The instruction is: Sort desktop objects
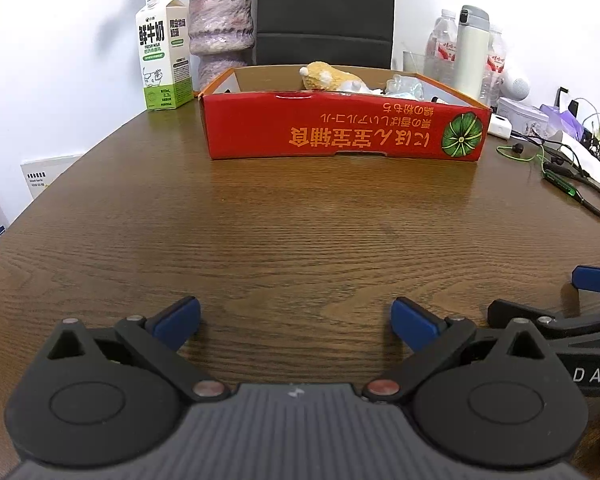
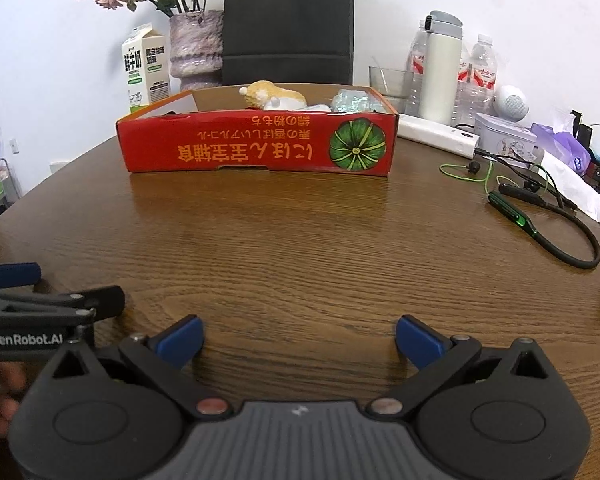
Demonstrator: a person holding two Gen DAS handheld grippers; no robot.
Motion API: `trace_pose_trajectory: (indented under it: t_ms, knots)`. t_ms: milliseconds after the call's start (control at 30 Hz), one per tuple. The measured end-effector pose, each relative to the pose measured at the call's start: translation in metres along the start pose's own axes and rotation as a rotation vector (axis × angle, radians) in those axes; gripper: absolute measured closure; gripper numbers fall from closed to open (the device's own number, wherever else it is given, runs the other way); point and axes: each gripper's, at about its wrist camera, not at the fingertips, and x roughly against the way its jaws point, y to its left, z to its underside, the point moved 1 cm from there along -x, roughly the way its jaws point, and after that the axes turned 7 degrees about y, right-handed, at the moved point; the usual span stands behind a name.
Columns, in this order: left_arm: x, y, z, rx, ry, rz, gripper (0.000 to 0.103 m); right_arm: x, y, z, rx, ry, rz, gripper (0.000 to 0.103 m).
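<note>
A red cardboard box (image 1: 340, 128) (image 2: 260, 144) stands at the far side of the wooden table (image 1: 280, 232) (image 2: 300, 248). Inside it lie a yellow plush toy (image 1: 328, 76) (image 2: 272, 94) and a crumpled clear plastic item (image 1: 404, 86) (image 2: 352, 101). My left gripper (image 1: 296, 318) hovers low over the near table, open, nothing between its blue pads. My right gripper (image 2: 300, 338) is likewise open and empty. Each gripper shows at the edge of the other's view: the right gripper (image 1: 572, 312), the left gripper (image 2: 40, 300).
A milk carton (image 1: 164, 52) (image 2: 146, 70) and a vase (image 1: 220, 28) (image 2: 196, 48) of dried flowers stand behind the box on the left. A black chair (image 1: 326, 12) is beyond. Bottles, a white flask (image 2: 438, 72), a tin (image 2: 504, 140), and a green-black neckband earphone (image 2: 540, 216) crowd the right.
</note>
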Motion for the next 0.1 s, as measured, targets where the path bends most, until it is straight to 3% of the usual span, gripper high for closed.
trace_pose_trajectory:
  t_ms: [100]
  knots:
    - [-0.0001, 0.0007, 0.0003, 0.001, 0.000, 0.002, 0.000, 0.0004, 0.0004, 0.0002, 0.001, 0.000, -0.002, 0.000]
